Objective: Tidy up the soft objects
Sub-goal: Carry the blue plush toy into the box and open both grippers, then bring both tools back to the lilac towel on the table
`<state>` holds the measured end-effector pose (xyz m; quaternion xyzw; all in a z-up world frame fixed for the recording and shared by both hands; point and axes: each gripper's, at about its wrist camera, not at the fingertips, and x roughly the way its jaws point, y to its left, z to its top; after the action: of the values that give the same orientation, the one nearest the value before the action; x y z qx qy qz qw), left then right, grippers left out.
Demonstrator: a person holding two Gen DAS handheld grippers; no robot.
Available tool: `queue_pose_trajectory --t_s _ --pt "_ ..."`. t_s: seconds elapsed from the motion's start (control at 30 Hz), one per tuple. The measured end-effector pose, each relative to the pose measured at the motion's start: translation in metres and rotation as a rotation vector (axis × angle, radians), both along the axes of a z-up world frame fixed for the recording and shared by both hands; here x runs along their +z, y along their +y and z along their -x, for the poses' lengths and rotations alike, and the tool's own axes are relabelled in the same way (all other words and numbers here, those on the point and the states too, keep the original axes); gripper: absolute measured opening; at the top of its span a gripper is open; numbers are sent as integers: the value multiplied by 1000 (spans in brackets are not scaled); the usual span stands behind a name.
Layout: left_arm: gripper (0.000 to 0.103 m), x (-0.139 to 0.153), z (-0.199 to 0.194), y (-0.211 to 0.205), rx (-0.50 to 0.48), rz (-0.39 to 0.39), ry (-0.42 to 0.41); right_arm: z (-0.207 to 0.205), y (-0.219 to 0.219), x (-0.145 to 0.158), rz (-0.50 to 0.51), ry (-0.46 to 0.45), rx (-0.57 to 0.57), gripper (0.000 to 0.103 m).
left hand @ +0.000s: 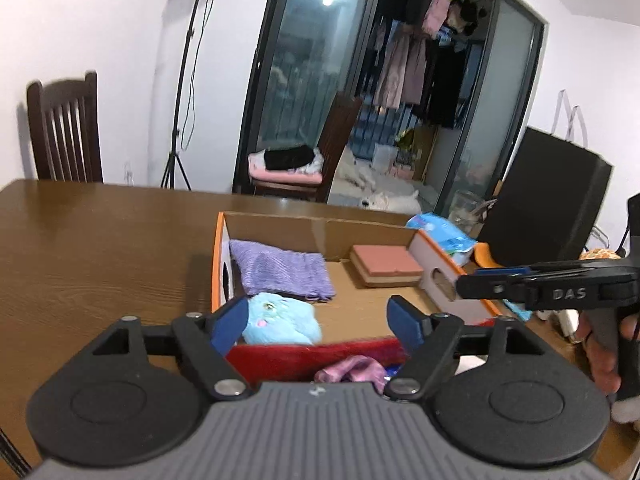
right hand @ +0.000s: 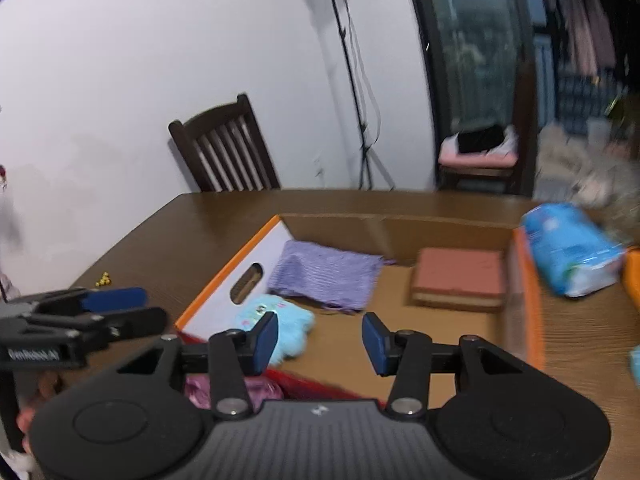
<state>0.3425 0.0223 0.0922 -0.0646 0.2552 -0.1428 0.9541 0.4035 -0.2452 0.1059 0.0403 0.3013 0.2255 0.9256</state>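
An open cardboard box with orange edges sits on the brown table. Inside lie a folded purple cloth, a light blue plush toy and a pink sponge block. They also show in the right wrist view: cloth, plush, sponge. My left gripper is open and empty above the box's near red edge. My right gripper is open and empty over the box's near side. A pink satin cloth lies just in front of the box.
A blue-and-white plastic pack lies right of the box, beside an orange object. A black box stands at the right. Dark wooden chairs and a light stand are behind the table.
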Motion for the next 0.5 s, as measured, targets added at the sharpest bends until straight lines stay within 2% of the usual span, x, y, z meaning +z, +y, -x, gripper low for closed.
queue_pose_trajectory --t_s 0.2,0.33,0.5 --pt "87 2 77 -21 2 -24 -98 79 -37 12 41 -105 -36 55" --pt "93 -10 129 -36 -22 -41 -154 134 -46 -1 45 -151 -40 58" --pt "95 -34 188 -47 -46 -36 -158 204 -42 -32 50 -189 -50 63"
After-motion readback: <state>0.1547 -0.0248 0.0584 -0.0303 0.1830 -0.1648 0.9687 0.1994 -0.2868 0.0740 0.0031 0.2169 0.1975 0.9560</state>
